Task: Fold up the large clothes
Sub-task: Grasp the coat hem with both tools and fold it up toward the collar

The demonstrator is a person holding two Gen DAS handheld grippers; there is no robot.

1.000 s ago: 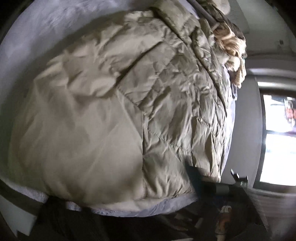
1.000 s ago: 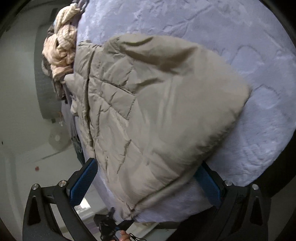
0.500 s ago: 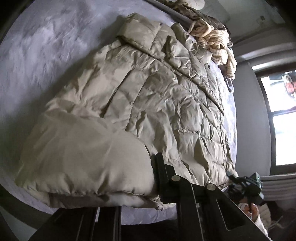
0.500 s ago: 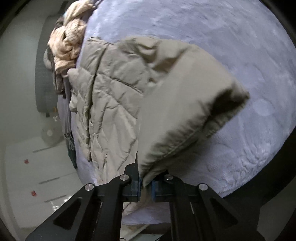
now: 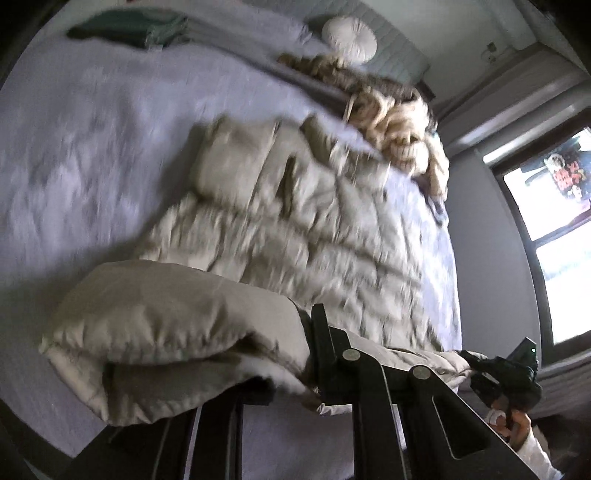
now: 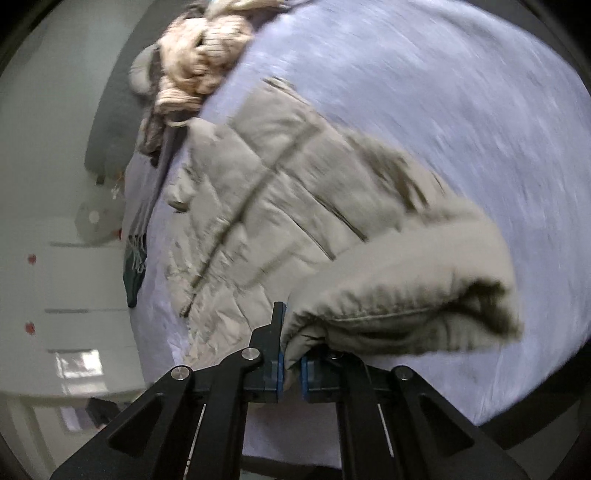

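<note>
Bedroom setting: a lavender plush bedspread covers the bed and serves as the folding surface; window on one side, pale wall on the other. Beige quilted puffer jacket lies spread on the bedspread, its far end near a heap of cream knitted clothes at the bed's edge. Left gripper: one black finger visible against the lifted bottom edge of the jacket, the other hidden under fabric, so whether it is clamped cannot be read from this view. Right gripper: blue pads pressed nearly together, pinching a bunched corner of the jacket hem. Both near corners are raised and curled over toward the collar end. Judgement on progress: first lengthwise fold appears begun, not laid down; hem is not yet resting on the upper body; sleeves' state unclear through motion blur. Remaining: lay the hem over, flatten, likely a further fold. A folded dark green garment and a round white cushion sit at the far side. Writing: a sign outside the window shows characters, too blurred to read; no label seen on the jacket.
</note>
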